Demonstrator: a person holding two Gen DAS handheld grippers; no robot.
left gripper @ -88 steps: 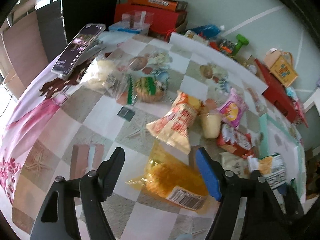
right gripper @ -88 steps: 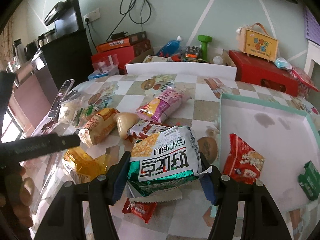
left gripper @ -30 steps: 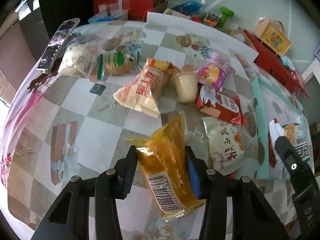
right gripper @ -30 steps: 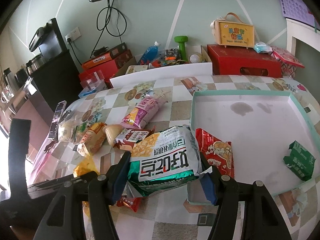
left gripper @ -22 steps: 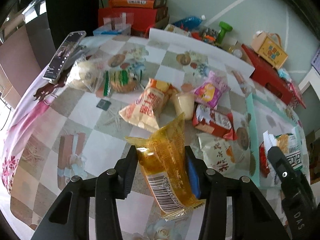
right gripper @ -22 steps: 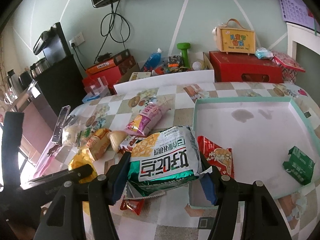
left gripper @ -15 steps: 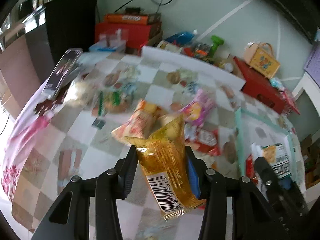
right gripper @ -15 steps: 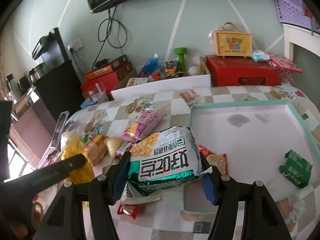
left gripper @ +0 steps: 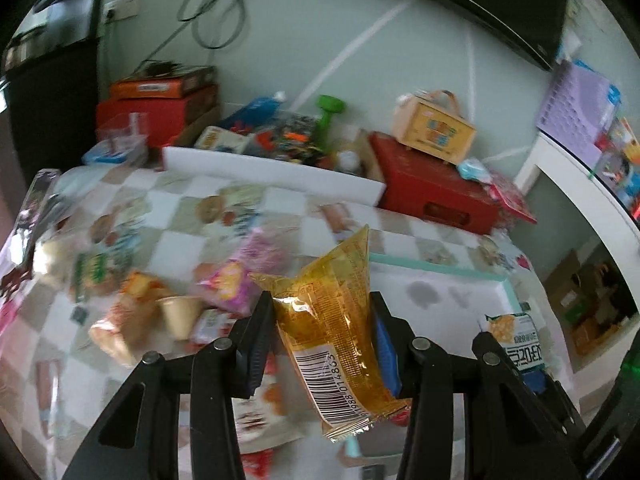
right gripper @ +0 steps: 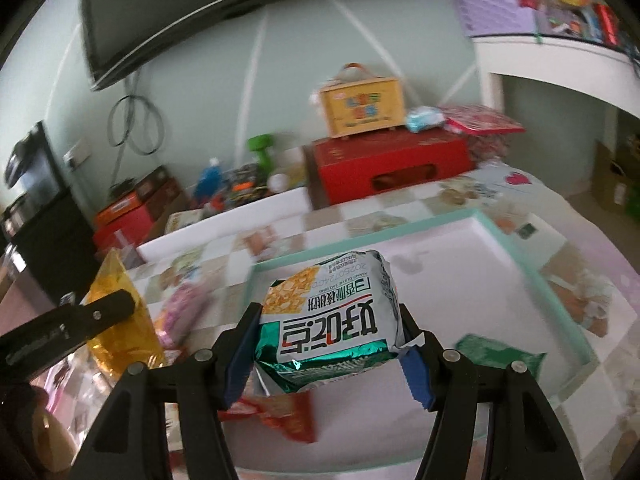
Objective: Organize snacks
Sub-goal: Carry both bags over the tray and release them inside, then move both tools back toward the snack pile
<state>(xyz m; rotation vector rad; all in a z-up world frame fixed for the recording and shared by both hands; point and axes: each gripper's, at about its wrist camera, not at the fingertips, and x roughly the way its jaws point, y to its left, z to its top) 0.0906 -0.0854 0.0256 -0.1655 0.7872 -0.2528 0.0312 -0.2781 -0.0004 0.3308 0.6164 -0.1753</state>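
Note:
My left gripper [left gripper: 320,322] is shut on a yellow snack packet [left gripper: 336,332] with a barcode, held up above the checkered table. My right gripper [right gripper: 326,340] is shut on a green and white snack bag [right gripper: 332,320], over the near left part of the white tray with a mint rim [right gripper: 532,276]. A small green packet [right gripper: 496,354] and a red packet [right gripper: 288,416] lie in the tray. In the left wrist view the tray [left gripper: 436,268] lies ahead to the right, and the right gripper's bag [left gripper: 516,338] shows at the right edge. The left gripper with its yellow packet [right gripper: 116,320] shows at the left of the right wrist view.
Loose snacks lie on the left half of the table: a pink bag [left gripper: 232,284], an orange bag [left gripper: 120,320], a pale cup [left gripper: 180,316]. Beyond the table stand a white board [left gripper: 276,176], a red box [left gripper: 432,192] with a yellow box [left gripper: 436,130] on it, and a green dumbbell [left gripper: 328,116].
Both grippers have swung right and upward with their packets still gripped. The right gripper's bag now hangs over the tray; the left gripper's packet has left the table and neared the tray.

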